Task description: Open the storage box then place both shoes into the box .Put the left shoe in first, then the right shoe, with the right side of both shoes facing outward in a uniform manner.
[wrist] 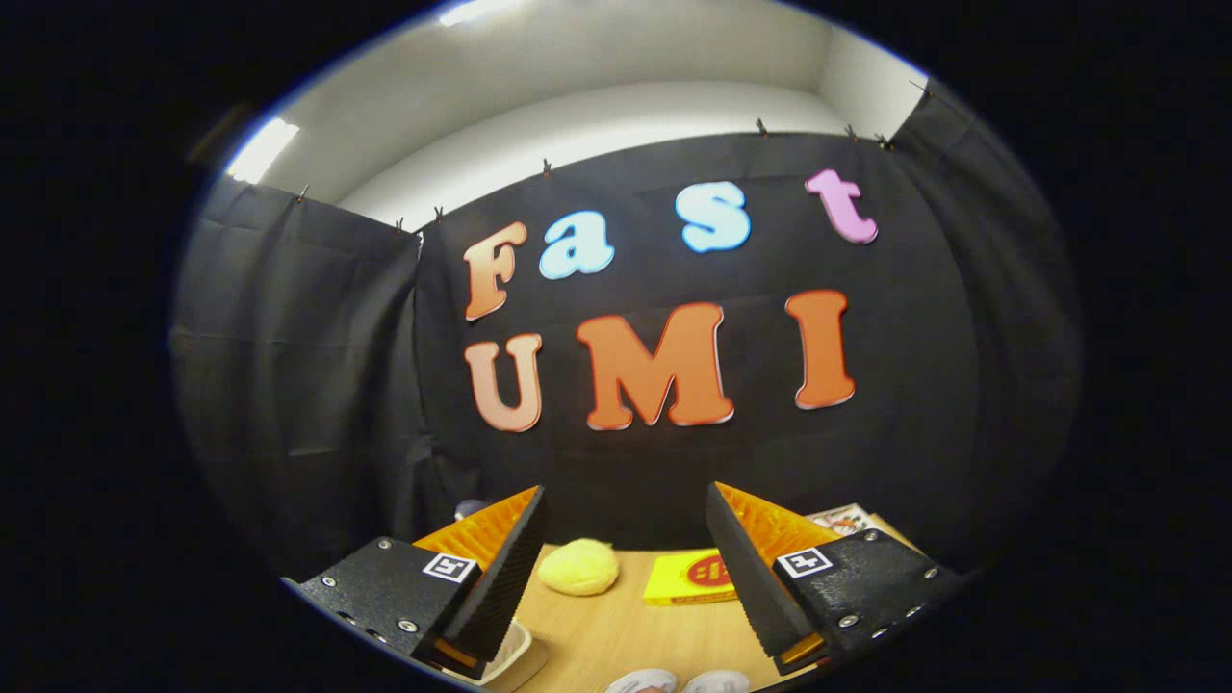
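So right now my gripper [626,568] is spread wide with nothing between the fingers, held up high and aimed mostly at the booth wall rather than down at the work. On the wooden table [616,630] just beyond the fingers there's a soft yellow lump [578,566] and a flat yellow packet [688,577], neither of which matters for the job. Down close under me, between the fingers, I can just make out two pale rounded shapes [679,682] that I'm guessing are the shoes, though they're cut off, so I can't swear to it. There's also a pale tray-ish corner [510,653] by the left finger; could be the storage box, can't tell.

My worry: from this angle I can't tell left shoe from right, so I could easily grab the wrong one first. Also, dropping in blind could knock the shoes or catch that pale corner.
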The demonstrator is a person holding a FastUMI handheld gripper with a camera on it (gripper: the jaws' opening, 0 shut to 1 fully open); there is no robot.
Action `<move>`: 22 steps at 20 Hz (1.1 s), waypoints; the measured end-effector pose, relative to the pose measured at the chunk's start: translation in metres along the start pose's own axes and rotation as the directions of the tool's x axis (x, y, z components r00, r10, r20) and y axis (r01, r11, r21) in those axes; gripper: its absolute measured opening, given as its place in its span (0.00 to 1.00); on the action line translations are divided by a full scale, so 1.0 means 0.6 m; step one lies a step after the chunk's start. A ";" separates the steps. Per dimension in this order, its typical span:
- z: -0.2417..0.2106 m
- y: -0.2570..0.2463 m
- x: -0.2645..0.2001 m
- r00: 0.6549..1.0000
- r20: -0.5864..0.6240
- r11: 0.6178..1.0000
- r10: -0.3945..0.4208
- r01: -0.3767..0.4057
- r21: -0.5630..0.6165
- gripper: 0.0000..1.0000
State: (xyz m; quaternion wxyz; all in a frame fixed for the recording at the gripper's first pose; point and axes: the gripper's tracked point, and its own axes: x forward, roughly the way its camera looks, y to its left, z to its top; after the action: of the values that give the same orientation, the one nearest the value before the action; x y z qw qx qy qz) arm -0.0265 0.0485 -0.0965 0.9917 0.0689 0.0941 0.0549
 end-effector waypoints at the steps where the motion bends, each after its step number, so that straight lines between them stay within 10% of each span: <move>1: -0.029 0.003 0.005 0.999 -0.040 1.000 0.010 -0.009 0.014 0.98; 9: -0.231 0.095 0.013 0.909 -0.366 0.971 0.201 -0.137 0.193 0.94; 16: -0.401 0.212 -0.051 0.648 -0.597 0.872 0.473 -0.245 0.424 0.93; 22: -0.486 0.250 -0.055 0.548 -0.628 0.813 0.553 -0.189 0.551 0.94</move>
State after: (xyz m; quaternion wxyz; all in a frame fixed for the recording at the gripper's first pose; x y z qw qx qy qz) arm -0.1301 0.2292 -0.3521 0.7795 0.2693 0.4963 0.2713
